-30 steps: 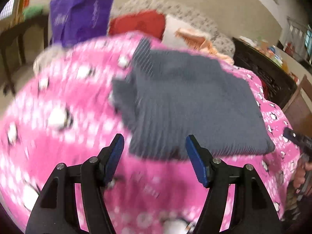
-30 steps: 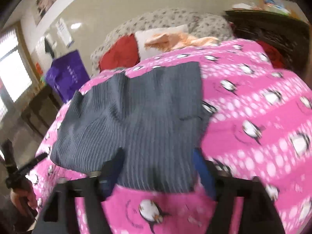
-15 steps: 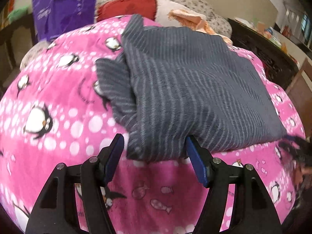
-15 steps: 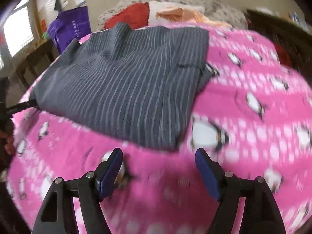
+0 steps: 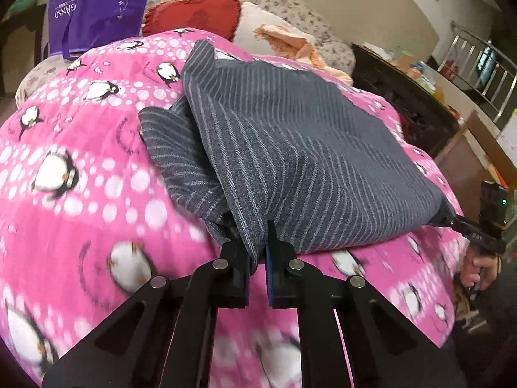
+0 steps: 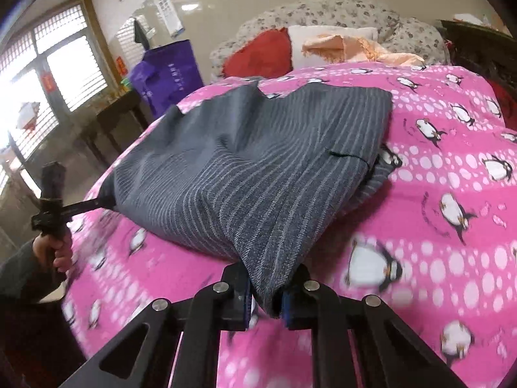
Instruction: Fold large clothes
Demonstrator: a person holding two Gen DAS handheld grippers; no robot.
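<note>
The folded dark grey pinstriped garment (image 5: 307, 161) is spread on the pink penguin-print fleece blanket (image 5: 80, 161) covering the bed. Its near left corner is pinched by the left claw (image 5: 257, 258), pressed together on the cloth. Its near right corner is gripped likewise by the right claw (image 6: 266, 294). A red cushion (image 6: 261, 53) is seen behind.

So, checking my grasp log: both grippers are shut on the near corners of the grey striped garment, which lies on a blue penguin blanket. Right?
Not quite: the blanket is pink, not blue, as both wrist views show. The rest stands: the left gripper and right gripper are each shut on a near corner of the grey striped garment.
</note>
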